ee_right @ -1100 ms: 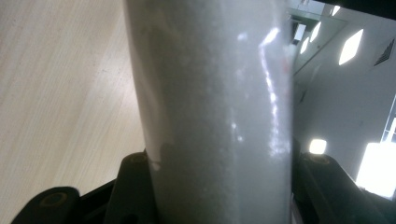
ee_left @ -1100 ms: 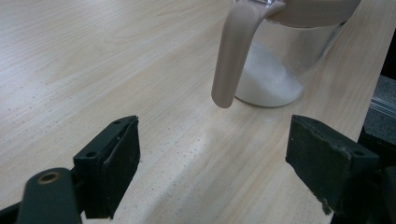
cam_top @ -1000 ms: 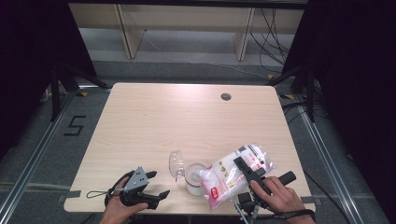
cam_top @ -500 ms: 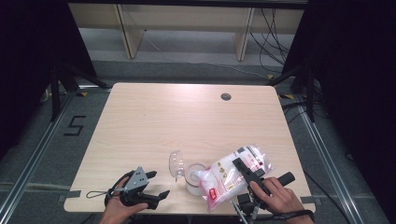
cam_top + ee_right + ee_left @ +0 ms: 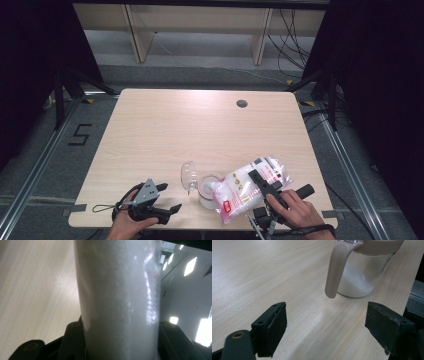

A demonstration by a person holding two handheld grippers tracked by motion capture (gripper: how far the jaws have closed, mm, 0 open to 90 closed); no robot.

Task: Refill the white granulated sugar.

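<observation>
A clear jar (image 5: 207,191) with a beige rim and handle (image 5: 334,270) stands near the table's front edge, a layer of white grains in its bottom (image 5: 355,282). Its clear lid (image 5: 188,175) is tipped up on its left side. My right gripper (image 5: 255,176) is shut on a plastic bag of white grains (image 5: 240,190) and holds it slanted, its lower end right beside the jar's mouth. In the right gripper view the bag (image 5: 120,297) sits between both jaws. My left gripper (image 5: 169,197) rests open on the table left of the jar, and its jaws (image 5: 325,327) point at the handle.
The light wooden table (image 5: 200,130) has a round cable hole (image 5: 242,103) at the back right. A shelf frame (image 5: 200,30) stands on the floor beyond the far edge. Dark curtains hang at both sides.
</observation>
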